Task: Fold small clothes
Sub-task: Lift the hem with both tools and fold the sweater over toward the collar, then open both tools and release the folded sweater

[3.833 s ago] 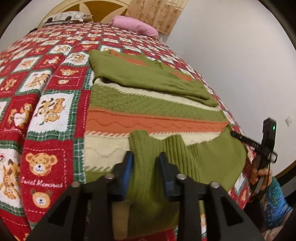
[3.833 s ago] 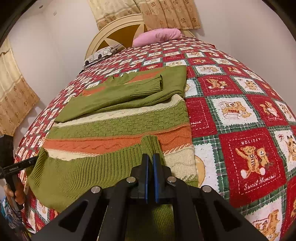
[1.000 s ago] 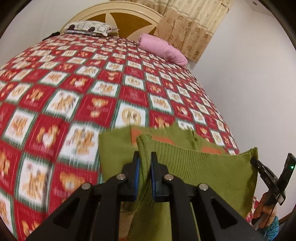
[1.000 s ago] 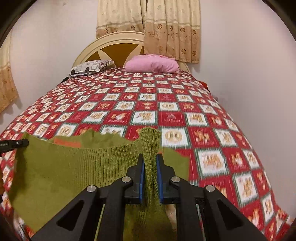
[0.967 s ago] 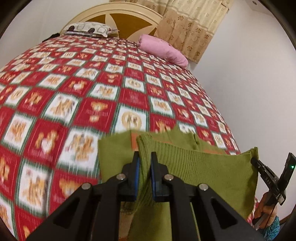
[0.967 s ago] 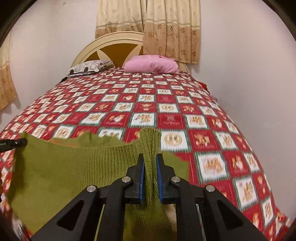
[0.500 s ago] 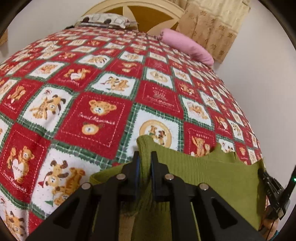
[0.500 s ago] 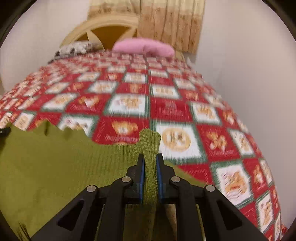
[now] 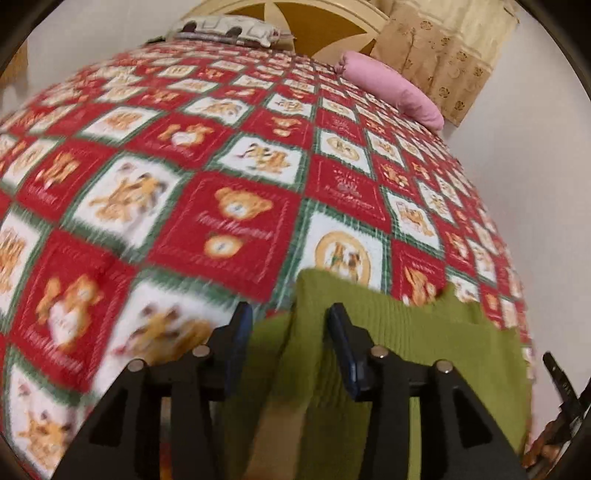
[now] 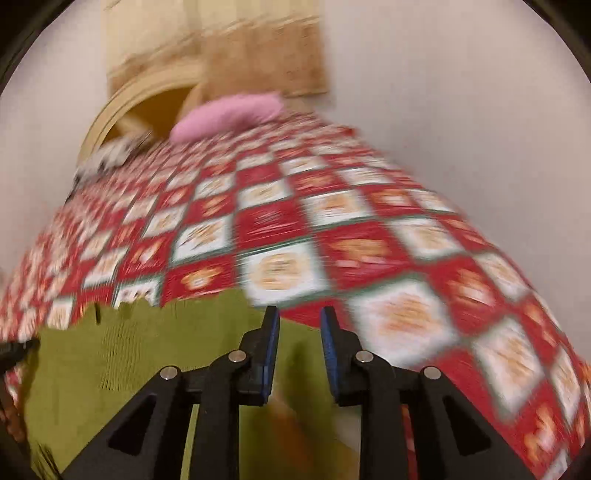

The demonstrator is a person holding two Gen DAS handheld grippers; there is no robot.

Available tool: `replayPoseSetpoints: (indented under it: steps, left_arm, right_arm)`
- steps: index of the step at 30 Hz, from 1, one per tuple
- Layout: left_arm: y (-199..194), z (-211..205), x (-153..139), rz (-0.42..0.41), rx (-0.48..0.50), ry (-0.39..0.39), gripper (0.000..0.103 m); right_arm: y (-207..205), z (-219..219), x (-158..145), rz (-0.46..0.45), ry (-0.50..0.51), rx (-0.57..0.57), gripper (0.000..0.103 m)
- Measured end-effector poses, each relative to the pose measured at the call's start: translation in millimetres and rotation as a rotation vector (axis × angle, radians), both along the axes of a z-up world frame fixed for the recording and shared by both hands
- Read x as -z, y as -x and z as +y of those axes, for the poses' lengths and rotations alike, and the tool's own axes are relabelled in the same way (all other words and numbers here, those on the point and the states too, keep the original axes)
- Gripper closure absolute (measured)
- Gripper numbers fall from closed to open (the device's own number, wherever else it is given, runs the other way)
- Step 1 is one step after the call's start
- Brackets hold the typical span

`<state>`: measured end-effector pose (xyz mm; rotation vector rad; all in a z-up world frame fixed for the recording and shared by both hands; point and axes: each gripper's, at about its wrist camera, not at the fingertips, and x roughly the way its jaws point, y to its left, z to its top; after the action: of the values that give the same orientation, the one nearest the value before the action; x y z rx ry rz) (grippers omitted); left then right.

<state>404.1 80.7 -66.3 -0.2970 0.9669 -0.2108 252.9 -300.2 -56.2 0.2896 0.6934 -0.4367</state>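
**Sweater let go at both corners**

Sweater [image 9: 424, 350] fabric stands between my left gripper [image 9: 291, 321] pads, but the jaws have just been opening and now stand spread, with a gap on the left pad's side. My right gripper [image 10: 297, 325] has also just been opening; its jaws are parted, and the blurred green knit lies below and to their left. The folded green garment rests on the bear-patterned quilt [image 9: 229, 218]. Further off, a pink pillow [image 9: 395, 92] lies by the headboard [image 9: 306, 22].
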Motion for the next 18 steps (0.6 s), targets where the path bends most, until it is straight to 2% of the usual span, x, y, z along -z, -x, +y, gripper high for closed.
replayPoseSetpoints:
  steps: [2,4,6,8,9,10,11,15,18]
  left_arm:
    - [22,10,-10,-0.022,-0.015,-0.019,0.057]
    - [44,15,-15,-0.025,-0.016,-0.045,0.046]
    - [70,15,-18,-0.035,0.006,-0.037,0.045]
    - [97,13,-21,-0.054,0.038,-0.046,0.045]
    - [109,12,-23,-0.066,0.047,-0.055,0.045]
    - [121,11,-25,-0.083,0.051,-0.058,0.045]
    - [134,10,-26,-0.098,0.059,-0.054,0.045]
    - [167,4,-22,-0.113,0.074,-0.035,0.040]
    - [176,-4,-9,-0.107,0.085,-0.064,0.040]
  right_arm:
    - [41,-6,-7,0.016,0.020,0.001,0.079]
    - [76,-5,-10,0.033,0.050,-0.024,0.079]
    - [103,0,-11,0.037,0.049,-0.059,0.079]
    - [125,8,-9,0.030,0.036,-0.090,0.076]
    - [135,15,-7,0.030,0.024,-0.108,0.071]
    - [139,18,-4,0.032,0.011,-0.120,0.065]
    - [144,23,0,0.036,-0.008,-0.133,0.064]
    - [149,42,19,0.078,-0.008,-0.155,0.064]
    - [143,50,31,0.116,-0.013,-0.156,0.064]
